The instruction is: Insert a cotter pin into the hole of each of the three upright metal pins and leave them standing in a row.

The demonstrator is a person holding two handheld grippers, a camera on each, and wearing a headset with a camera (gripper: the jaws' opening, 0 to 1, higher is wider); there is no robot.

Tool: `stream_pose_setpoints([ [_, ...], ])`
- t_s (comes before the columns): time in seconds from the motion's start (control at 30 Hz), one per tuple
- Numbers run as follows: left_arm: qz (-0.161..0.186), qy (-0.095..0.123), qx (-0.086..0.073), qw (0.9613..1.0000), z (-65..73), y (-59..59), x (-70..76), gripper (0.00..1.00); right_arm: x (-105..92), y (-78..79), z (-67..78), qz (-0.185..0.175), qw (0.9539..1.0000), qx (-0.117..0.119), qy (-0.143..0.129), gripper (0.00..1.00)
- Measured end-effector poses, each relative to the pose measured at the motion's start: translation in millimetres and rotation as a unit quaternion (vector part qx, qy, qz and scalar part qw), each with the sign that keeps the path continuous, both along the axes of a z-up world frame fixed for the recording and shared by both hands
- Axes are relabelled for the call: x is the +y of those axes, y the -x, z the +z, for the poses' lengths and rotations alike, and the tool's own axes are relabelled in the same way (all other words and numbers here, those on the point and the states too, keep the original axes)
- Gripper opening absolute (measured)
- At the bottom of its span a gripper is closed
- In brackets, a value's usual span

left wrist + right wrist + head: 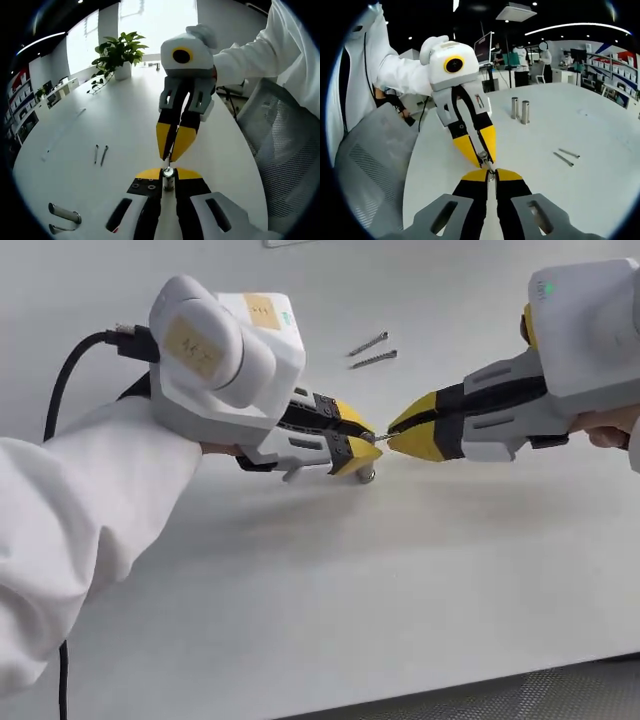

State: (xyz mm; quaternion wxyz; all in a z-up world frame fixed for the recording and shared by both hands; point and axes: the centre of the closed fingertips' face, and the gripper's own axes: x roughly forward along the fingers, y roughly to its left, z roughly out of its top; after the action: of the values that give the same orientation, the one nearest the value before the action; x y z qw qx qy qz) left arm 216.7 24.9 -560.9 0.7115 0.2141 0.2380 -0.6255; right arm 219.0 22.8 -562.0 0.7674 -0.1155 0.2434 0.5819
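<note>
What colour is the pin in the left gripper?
Silver: the pin, bare metal, shows best in the left gripper view.

Head view: high, behind both hands, facing forward and down on the white table [330,620], mid range. Left gripper [368,447] enters from the left, right gripper [397,437] from the right.
Left gripper view: low over the table, along its own jaws, facing the right gripper, very close.
Right gripper view: opposite heading, facing the left gripper, equally close.
Shared by all three: tip-to-tip spot with metal pin [168,176] clamped in the left jaws and cotter pin [169,161] pinched in the right; also two loose cotter pins [372,350] beyond
</note>
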Motion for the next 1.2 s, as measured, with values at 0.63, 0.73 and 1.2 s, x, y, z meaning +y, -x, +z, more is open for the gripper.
stream_pose_setpoints([
  [0.63, -0.006, -0.004, -0.001, 1.0000, 0.5, 4.1, 1.4, 0.07, 7.2, -4.0, 3.4, 0.018, 0.9987, -0.046, 0.012, 0.11],
  [0.73, -0.006, -0.004, -0.002, 1.0000, 0.5, 4.4, 2.1, 0.07, 3.4, -2.6, 5.7, 0.017, 0.9990, -0.041, 0.008, 0.18],
  [1.2, -0.005, -0.003, -0.001, 1.0000, -0.6, 3.7, 0.6, 0.07, 5.3, 3.3, 3.7, 0.019, 0.9995, -0.027, 0.004, 0.00],
])
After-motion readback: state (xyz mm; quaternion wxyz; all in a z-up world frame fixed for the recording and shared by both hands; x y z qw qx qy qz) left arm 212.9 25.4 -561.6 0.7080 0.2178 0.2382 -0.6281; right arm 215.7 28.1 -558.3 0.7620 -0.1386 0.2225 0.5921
